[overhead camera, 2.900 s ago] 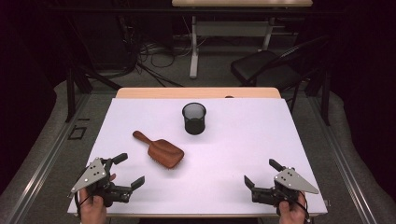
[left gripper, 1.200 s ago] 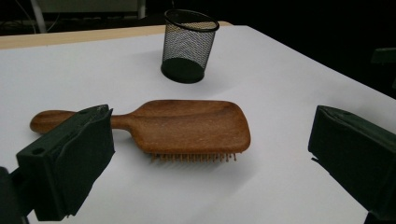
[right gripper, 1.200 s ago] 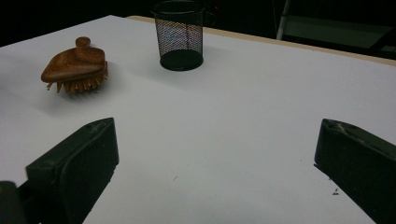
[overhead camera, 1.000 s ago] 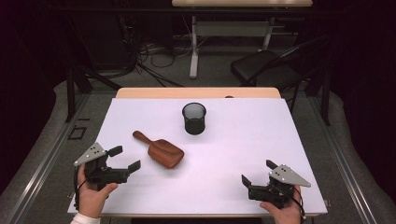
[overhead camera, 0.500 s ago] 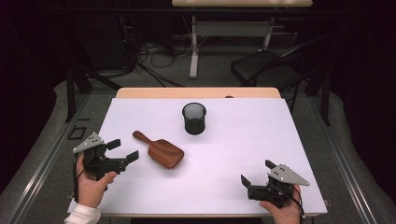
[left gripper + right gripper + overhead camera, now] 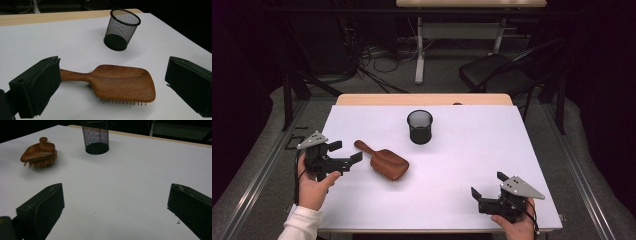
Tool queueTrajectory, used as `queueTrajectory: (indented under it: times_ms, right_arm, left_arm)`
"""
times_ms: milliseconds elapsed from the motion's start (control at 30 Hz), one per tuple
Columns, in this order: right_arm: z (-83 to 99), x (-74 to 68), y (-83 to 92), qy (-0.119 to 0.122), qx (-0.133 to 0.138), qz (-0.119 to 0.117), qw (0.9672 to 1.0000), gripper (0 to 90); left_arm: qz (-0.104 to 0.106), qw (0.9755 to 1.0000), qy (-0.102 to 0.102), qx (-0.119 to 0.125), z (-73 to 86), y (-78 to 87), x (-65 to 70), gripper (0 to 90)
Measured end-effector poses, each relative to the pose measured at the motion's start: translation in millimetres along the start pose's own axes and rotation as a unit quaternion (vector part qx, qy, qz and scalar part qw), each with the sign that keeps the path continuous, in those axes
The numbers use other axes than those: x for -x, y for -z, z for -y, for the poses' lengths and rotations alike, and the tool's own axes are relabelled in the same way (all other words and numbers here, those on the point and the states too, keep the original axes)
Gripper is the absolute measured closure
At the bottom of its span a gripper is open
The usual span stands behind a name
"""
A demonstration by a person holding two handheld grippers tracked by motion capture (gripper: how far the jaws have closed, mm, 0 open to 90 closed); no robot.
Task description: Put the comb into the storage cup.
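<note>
High view: our left tool (image 6: 346,161) stood wide open just beside the handle of the wooden hairbrush (image 6: 384,162), gripping nothing. The brush lay bristles-down on the white desk (image 6: 472,150), near the upright mesh cup (image 6: 419,127). Our right tool (image 6: 486,192), also wide, rested well apart. We judged the pickup not yet made; everything was left.

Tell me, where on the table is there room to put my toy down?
Plenty of white table lies bare: the whole stretch between the mesh cup and the right gripper, and the front middle below the wooden hairbrush. It is tightest at the left, where the left gripper reaches toward the brush handle.
</note>
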State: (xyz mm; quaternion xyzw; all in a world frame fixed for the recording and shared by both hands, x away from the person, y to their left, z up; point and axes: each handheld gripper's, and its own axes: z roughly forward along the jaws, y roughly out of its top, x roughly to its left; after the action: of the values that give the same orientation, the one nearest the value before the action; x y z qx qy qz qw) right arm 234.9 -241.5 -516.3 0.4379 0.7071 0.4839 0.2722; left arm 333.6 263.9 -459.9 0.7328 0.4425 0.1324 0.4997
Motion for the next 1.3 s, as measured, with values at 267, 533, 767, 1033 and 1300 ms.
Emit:
queueTrajectory:
  times_ms: [267, 533, 767, 1033, 1300]
  right_arm:
    - [0.1, 0.9, -0.2, 0.0, 0.002, 0.001, 1.0, 1.1]
    - [0.7, 1.4, -0.6, -0.005, 0.001, 0.002, 1.0, 1.5]
    - [1.1, 3.0, -0.3, -0.006, 0.0, 0.004, 1.0, 2.6]
    - [1.4, 4.3, -0.4, -0.005, -0.003, 0.005, 1.0, 3.1]
    - [1.7, 4.7, -0.5, -0.008, -0.005, 0.005, 0.9999, 3.6]
  left_arm:
    - [-0.007, 0.9999, 0.01, -0.004, -5.9, -2.0, -5.5, 0.5]
    - [-0.021, 0.9995, 0.012, -0.018, -16.0, -7.4, -12.5, 0.9]
    - [-0.042, 0.9983, 0.025, -0.031, -25.0, -14.4, -19.4, 3.7]
    - [-0.055, 0.9971, 0.028, -0.044, -29.8, -21.8, -26.3, 3.7]
    - [-0.064, 0.9959, 0.037, -0.052, -31.8, -29.6, -33.5, 4.7]
